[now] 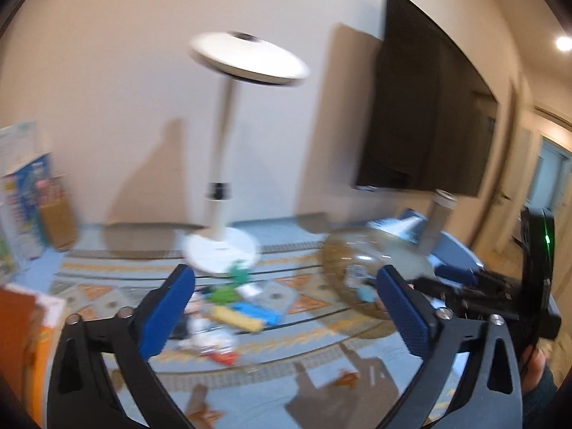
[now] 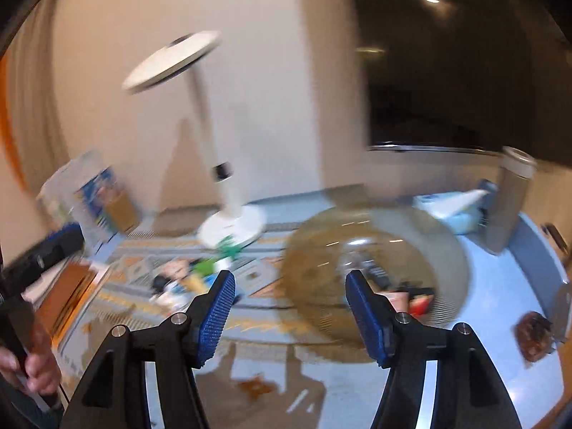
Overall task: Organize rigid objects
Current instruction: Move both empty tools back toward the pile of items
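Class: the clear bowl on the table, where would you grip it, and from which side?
Grip the bowl by its near rim, coming from above: one finger inside, one outside. It stands upright and looks too wide to span. Both views are blurred, so this is a guess.

— Blue gripper pads (image 2: 217,312): knobbly, matt rubber on smooth black plastic.
— Brown bowl (image 2: 379,271) right of centre: glossy, see-through plastic. Tablecloth (image 1: 314,325): woven-looking, patterned. Lamp (image 1: 228,143): smooth white.

toys (image 1: 228,307) left of bowl (image 2: 375,271) | lamp (image 1: 221,250) behind toys | cup (image 2: 507,207) seemingly behind bowl, right
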Available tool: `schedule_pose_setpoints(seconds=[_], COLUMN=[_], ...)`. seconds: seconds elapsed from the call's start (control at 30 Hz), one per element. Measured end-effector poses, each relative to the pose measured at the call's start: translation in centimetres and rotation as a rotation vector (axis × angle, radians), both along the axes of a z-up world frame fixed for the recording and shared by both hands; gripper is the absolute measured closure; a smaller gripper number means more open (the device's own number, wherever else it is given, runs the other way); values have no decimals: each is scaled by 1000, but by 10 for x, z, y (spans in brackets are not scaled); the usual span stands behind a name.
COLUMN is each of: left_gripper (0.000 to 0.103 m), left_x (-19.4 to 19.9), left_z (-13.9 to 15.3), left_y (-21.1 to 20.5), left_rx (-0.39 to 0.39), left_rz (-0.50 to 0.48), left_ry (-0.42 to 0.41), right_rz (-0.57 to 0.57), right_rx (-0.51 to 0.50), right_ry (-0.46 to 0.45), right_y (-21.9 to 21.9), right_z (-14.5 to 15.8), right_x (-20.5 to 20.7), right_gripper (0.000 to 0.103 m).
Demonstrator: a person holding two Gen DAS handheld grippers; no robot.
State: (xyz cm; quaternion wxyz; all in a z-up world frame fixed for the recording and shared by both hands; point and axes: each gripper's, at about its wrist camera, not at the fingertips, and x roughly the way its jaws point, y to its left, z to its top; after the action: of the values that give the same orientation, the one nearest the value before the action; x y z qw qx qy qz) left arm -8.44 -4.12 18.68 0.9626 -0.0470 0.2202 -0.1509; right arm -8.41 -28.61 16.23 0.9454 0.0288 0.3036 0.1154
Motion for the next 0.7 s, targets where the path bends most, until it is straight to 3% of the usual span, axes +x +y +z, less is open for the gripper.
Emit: schedule_pose_setpoints(seconds=[0.07,0.17,0.3,0.4,0.47,0.53,0.7], left_gripper=[1,1,1,1,2,1,1], left_x=[-4,-1,14,18,19,11,9], left_z=[-13,-58,-122,-150,-153,-149,-150], left_y=[20,48,65,70,70,69,60], left_rx=[22,109,171,183,190,182,226], left_rz=[93,224,240,252,256,251,235], left_ry=[21,80,211,254,278,216,213], right_rz=[58,96,135,130,125,136,144], right_rx=[-15,-68,-68,-77,-103,-106,-155], right_ry=[20,60,150,194,206,201,221], right_y=[24,52,65,68,70,72,81], right_z=[-20,-63,-111,-135,-139,-138,-145], right_x=[-1,5,19,26,29,29,32], right_gripper=[40,40,40,40,40,40,40])
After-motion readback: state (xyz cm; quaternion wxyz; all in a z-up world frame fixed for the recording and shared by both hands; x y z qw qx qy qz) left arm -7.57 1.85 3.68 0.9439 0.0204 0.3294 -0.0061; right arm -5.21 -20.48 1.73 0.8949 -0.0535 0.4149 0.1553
